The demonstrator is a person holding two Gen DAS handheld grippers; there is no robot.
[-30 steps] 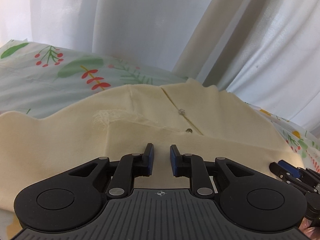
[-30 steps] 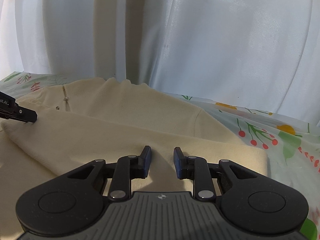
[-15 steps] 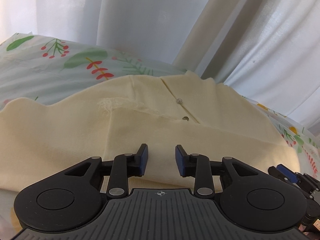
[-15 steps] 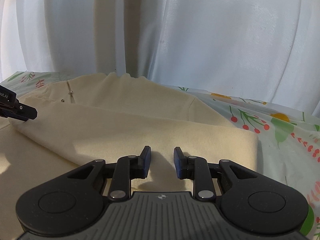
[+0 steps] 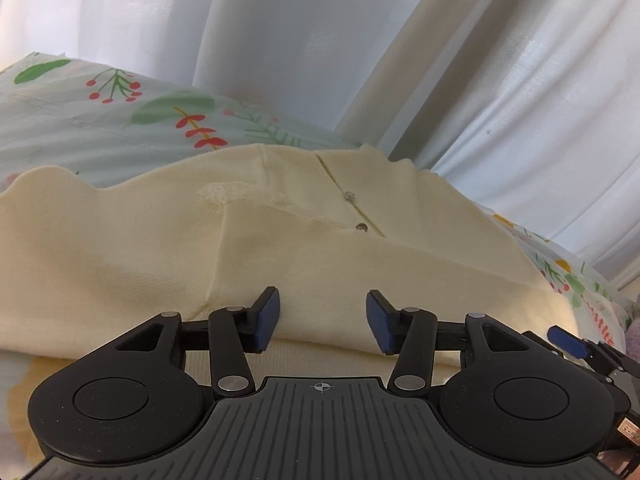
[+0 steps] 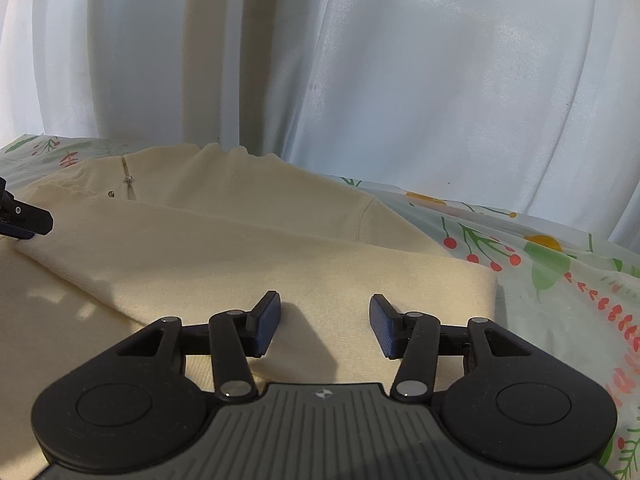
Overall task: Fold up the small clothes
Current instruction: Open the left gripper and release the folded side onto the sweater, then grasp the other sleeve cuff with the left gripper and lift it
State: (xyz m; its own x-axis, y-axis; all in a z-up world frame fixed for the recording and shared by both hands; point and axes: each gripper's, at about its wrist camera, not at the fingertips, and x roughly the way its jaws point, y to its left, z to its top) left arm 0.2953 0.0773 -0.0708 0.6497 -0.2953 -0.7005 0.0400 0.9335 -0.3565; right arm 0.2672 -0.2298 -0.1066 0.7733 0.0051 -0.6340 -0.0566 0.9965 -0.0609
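Lying flat on the floral sheet (image 5: 80,128), the cream top (image 5: 120,248) fills the lower half of both wrist views. It is a soft knit with a buttoned placket (image 5: 352,208) running back toward the curtain (image 5: 280,40), two small buttons showing along it (one partly tucked under the fold). A lacy, frayed-looking patch (image 5: 216,194) sits left of the placket. Its near part has been folded over the body, leaving a thick rounded edge that runs across both views; in the right wrist view the fold ends in a square corner (image 6: 480,280) just beside the bare sheet (image 6: 560,272).

Compared with a second ago, both grippers have spread wide: their blue pads stood close together then and now stand far apart. The top's folded layer lies flatter and stretches a little farther toward the right side than before.

The left gripper (image 5: 322,322) has its jaws wide apart with nothing between them; the fold's near edge lies just beyond and below the pads, and whether they touch the cloth cannot be told. At the right edge of that view the right gripper's blue tip (image 5: 566,340) shows over the fabric. The right gripper (image 6: 324,326) is likewise spread and empty, low over the folded layer, its shadow cast on the cloth between the fingers. At the far left of its view, the left gripper's dark fingertip (image 6: 28,218) sits at the fold's other end.
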